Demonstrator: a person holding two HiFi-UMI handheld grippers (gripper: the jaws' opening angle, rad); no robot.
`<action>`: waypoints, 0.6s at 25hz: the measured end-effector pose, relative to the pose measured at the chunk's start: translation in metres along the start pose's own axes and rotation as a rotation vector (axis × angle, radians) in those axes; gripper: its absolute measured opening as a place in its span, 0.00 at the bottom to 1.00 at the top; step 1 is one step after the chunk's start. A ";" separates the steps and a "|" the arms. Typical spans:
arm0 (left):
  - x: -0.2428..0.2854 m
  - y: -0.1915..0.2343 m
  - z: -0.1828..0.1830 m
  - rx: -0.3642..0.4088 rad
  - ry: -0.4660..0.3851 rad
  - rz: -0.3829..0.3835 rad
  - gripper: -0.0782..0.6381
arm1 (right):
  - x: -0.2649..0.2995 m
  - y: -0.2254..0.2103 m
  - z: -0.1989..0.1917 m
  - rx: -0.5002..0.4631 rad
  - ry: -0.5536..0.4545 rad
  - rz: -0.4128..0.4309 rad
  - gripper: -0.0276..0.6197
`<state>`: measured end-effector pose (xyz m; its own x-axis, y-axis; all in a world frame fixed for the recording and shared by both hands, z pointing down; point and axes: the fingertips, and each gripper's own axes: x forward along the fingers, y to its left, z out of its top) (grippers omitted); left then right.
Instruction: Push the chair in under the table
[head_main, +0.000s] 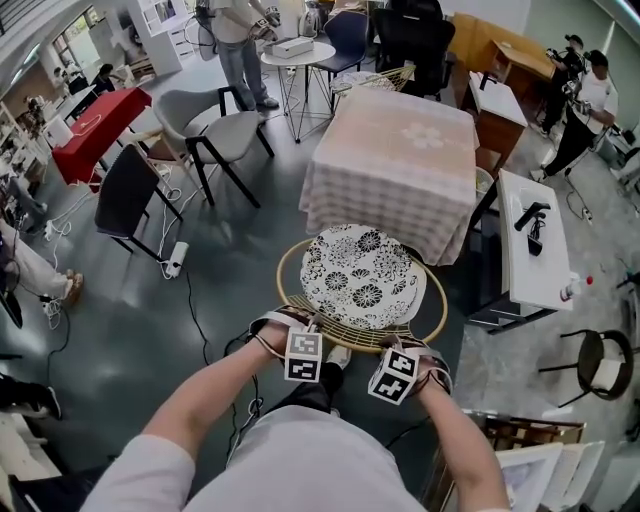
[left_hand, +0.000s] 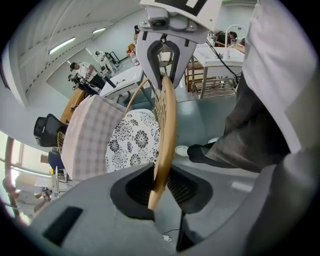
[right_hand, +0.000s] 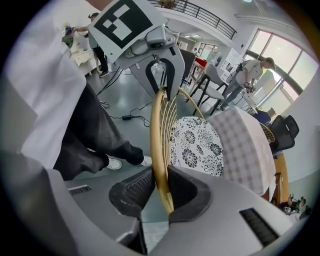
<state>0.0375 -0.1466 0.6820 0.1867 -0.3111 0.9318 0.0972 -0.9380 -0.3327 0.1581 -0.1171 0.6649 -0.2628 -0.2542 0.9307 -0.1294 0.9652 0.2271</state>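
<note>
Left gripper (left_hand: 159, 182): clamped on the back rim (left_hand: 167, 115) of the chair (head_main: 360, 275), on the side away from the table (head_main: 400, 160); a hold for pushing
Right gripper (right_hand: 160, 192): clamped on that rim alongside; likely steadies the push
Chair: seat at the table's near edge; apparently not yet tucked under
Table: draped in checked cloth (head_main: 380, 200)

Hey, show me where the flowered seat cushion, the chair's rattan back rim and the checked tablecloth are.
flowered seat cushion (head_main: 362, 277): head view, middle of the cushion.
rattan back rim (right_hand: 157, 145): right gripper view, on the curved wooden bar.
checked tablecloth (head_main: 385, 195): head view, near part of the tabletop cloth.
</note>
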 end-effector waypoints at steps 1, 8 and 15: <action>0.001 0.005 -0.001 0.001 -0.003 -0.001 0.22 | 0.001 -0.005 0.001 0.002 -0.001 0.003 0.14; 0.015 0.039 -0.005 0.009 -0.017 -0.010 0.22 | 0.011 -0.037 0.002 0.022 0.005 0.018 0.14; 0.029 0.082 -0.002 0.005 -0.021 -0.009 0.22 | 0.020 -0.081 -0.004 0.036 0.041 0.006 0.14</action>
<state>0.0484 -0.2324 0.6822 0.2060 -0.2994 0.9316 0.1037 -0.9400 -0.3250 0.1676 -0.2001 0.6664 -0.2247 -0.2455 0.9430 -0.1625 0.9636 0.2121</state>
